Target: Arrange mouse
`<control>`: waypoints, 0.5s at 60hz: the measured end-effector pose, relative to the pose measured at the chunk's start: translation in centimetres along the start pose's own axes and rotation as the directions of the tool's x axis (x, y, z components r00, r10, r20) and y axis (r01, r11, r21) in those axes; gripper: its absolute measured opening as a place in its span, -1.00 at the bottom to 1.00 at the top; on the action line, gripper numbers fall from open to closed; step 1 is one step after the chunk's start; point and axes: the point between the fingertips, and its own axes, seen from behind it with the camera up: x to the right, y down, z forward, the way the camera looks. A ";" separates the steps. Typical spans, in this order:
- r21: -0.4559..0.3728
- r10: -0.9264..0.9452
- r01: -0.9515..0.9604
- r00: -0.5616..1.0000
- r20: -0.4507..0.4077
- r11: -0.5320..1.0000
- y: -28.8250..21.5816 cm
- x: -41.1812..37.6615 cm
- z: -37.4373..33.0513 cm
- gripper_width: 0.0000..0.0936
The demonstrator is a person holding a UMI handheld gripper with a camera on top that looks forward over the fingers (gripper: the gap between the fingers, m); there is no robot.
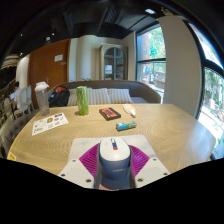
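A grey and white computer mouse [114, 160] with a red mark near its scroll wheel sits between my gripper's [114, 163] two fingers. The magenta pads [91, 158] press against both of its sides, so the gripper is shut on it. The mouse is held low over the near edge of a round wooden table [150, 125]. Its rear end is hidden at the base of the fingers.
Farther across the table lie a printed sheet [50, 123], a green ribbed cup [82, 100], a dark red box [110, 113], a small blue item [125, 126] and a white item [130, 110]. A sofa [110, 93] and windows stand beyond.
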 end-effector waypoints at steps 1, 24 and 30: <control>-0.012 -0.011 0.011 1.000 0.000 1.000 0.5 0.0 0.2 -0.15; -0.163 0.009 -0.006 1.000 0.018 0.987 4.4 -0.1 1.8 -0.01; -0.174 0.005 0.000 1.000 0.028 0.985 4.7 -0.3 1.8 0.11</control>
